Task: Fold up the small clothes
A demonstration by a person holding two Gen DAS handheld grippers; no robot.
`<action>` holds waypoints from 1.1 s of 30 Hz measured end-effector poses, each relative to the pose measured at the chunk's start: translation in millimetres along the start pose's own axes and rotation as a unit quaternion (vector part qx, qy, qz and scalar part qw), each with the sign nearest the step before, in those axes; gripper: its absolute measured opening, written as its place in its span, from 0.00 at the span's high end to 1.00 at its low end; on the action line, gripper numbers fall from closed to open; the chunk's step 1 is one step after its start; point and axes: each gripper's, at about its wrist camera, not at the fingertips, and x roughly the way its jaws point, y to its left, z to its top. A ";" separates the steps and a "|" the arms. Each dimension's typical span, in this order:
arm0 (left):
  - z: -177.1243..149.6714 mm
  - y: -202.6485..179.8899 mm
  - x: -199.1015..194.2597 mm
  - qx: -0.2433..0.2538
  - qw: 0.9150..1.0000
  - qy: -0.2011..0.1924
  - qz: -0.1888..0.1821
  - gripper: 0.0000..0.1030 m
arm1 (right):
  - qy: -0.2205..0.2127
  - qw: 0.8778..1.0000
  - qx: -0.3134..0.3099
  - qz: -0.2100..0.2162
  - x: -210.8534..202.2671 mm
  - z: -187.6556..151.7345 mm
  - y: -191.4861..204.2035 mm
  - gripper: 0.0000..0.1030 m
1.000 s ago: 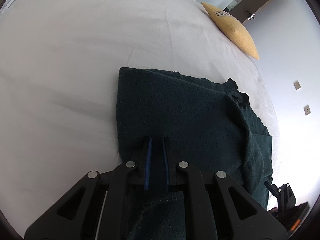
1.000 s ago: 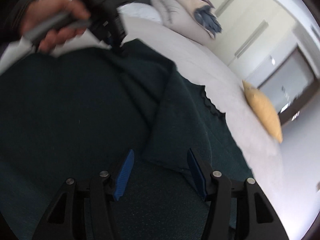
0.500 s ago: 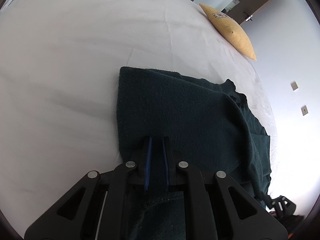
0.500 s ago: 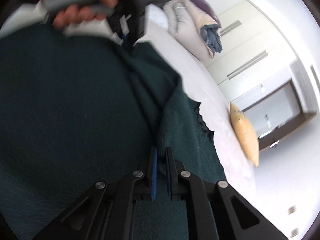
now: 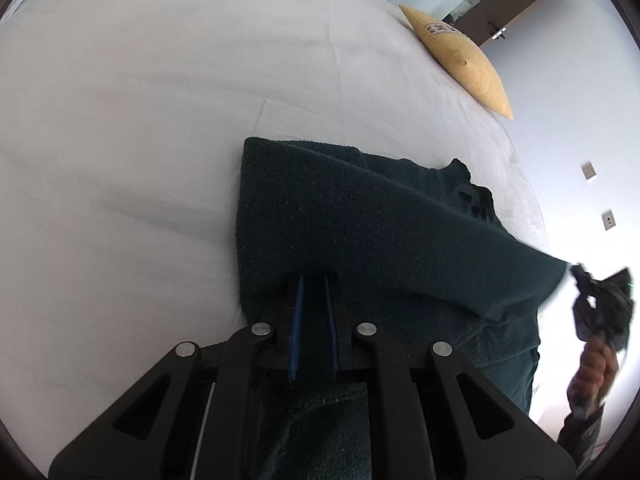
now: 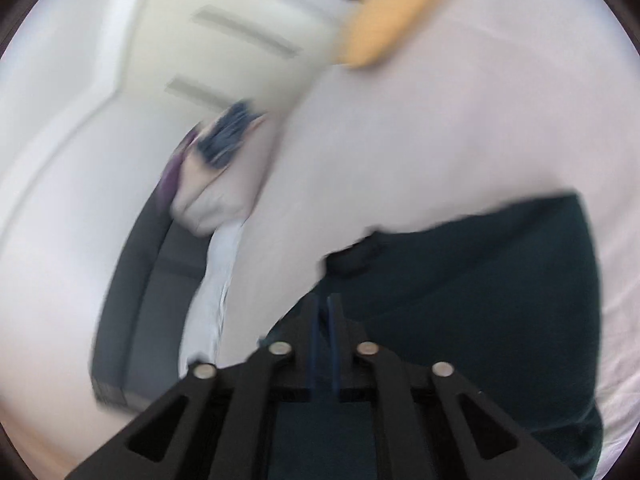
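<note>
White bed sheet [image 5: 160, 140] w/ dark green sweater [image 5: 360, 220]. Left gripper [image 5: 314, 284] & right gripper [image 6: 323, 300] both clenched on it. Yellow pillow [image 5: 460, 56] sharp only in left view; right view blurred.

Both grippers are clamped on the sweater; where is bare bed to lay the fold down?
Bare sheet spreads left of and beyond the dark green sweater, up to the yellow pillow. Crowded: the right edge, where the right gripper lifts the cloth, and the left gripper's spot.

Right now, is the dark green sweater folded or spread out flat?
Partly folded: one side of the sweater lies doubled over the rest, and both grippers pinch its edge.
</note>
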 end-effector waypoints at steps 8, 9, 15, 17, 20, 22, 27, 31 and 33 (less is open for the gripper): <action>7.7 -6.9 1.8 0.018 1.000 0.005 0.018 0.90 | 0.038 0.997 -0.013 -0.072 15.1 -26.2 -28.9 0.48; 7.7 -7.2 1.5 0.015 1.000 0.004 0.018 0.90 | 0.045 0.996 -0.038 -0.070 18.3 -33.5 -18.3 0.35; -0.6 -15.8 0.3 0.031 0.999 0.002 0.033 0.90 | 0.093 0.992 -0.021 -0.078 56.8 -47.0 -9.6 0.34; -1.3 -15.8 0.4 0.032 0.999 0.002 0.034 0.90 | 0.095 0.991 -0.035 -0.083 69.8 -47.6 -2.1 0.34; -2.3 -14.8 0.0 0.032 0.999 0.000 0.034 0.90 | 0.092 0.993 -0.003 -0.076 87.0 -35.5 -11.2 0.45; -3.5 -15.6 0.3 0.038 0.999 -0.001 0.037 0.90 | 0.096 0.992 0.000 -0.079 96.1 -34.5 -17.2 0.85; -2.6 -10.9 -0.7 0.039 0.999 0.002 0.028 0.90 | 0.058 0.993 -0.080 -0.069 70.9 -44.4 25.6 0.91; -0.8 -8.7 -0.7 0.048 0.999 0.008 0.021 0.90 | 0.011 0.998 -0.055 0.013 29.2 -65.8 46.1 0.92; 0.1 -9.5 0.0 0.057 0.998 0.013 0.024 0.90 | 0.008 0.999 -0.045 0.001 29.1 -72.3 37.3 0.92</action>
